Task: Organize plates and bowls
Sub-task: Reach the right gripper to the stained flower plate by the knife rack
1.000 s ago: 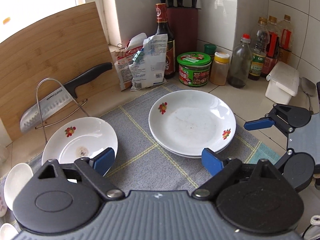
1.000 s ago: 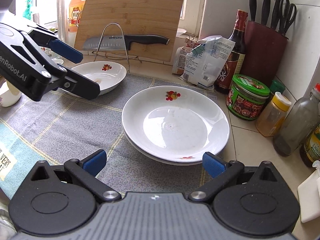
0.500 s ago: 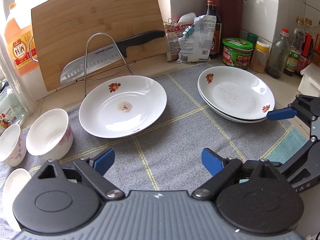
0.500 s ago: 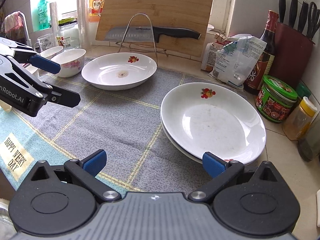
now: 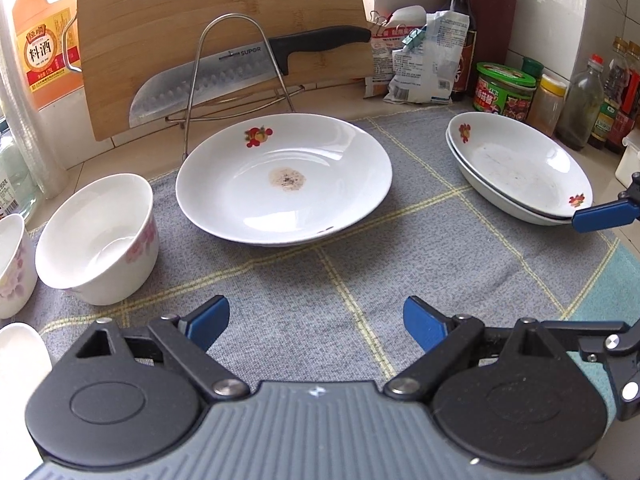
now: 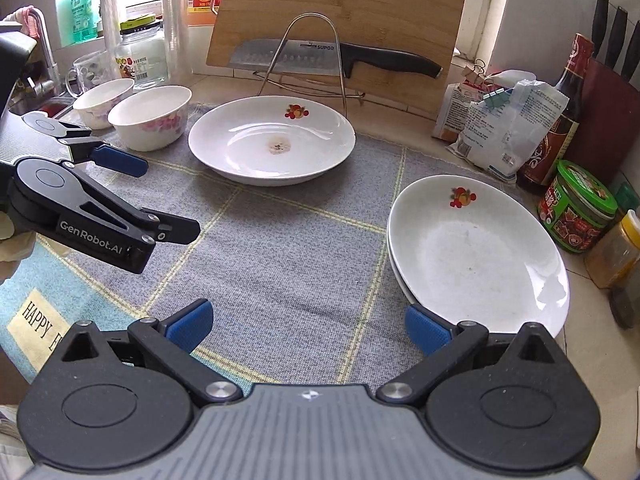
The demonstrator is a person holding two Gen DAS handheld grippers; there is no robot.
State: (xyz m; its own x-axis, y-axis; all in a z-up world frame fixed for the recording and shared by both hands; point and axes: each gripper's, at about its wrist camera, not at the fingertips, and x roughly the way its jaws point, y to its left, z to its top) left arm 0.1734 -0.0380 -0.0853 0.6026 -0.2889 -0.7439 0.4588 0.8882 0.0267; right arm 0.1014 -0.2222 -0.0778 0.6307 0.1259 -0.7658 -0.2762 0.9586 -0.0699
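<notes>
A single white plate (image 5: pixel 280 184) with a fruit motif and a brown stain lies mid-mat; it also shows in the right wrist view (image 6: pixel 272 140). A stack of two white plates (image 5: pixel 520 172) lies at the right, shown too in the right wrist view (image 6: pixel 476 252). White bowls (image 5: pixel 98 240) with pink flowers stand at the left, also in the right wrist view (image 6: pixel 150 118). My left gripper (image 5: pixel 316 322) is open and empty above the mat, facing the single plate. My right gripper (image 6: pixel 308 326) is open and empty, near the stack's near rim.
A grey checked mat (image 5: pixel 340 280) covers the counter. Behind stand a bamboo board (image 5: pixel 200 20), a wire rack with a cleaver (image 5: pixel 224 76), snack bags (image 5: pixel 420 64), a sauce bottle, a green-lidded jar (image 5: pixel 504 90) and condiment bottles. A jar, glass and tap (image 6: pixel 40 40) stand far left.
Both grippers have swung left and pulled back. The left one now faces the single plate and the bowls instead of the stack. Both stay open and empty.
</notes>
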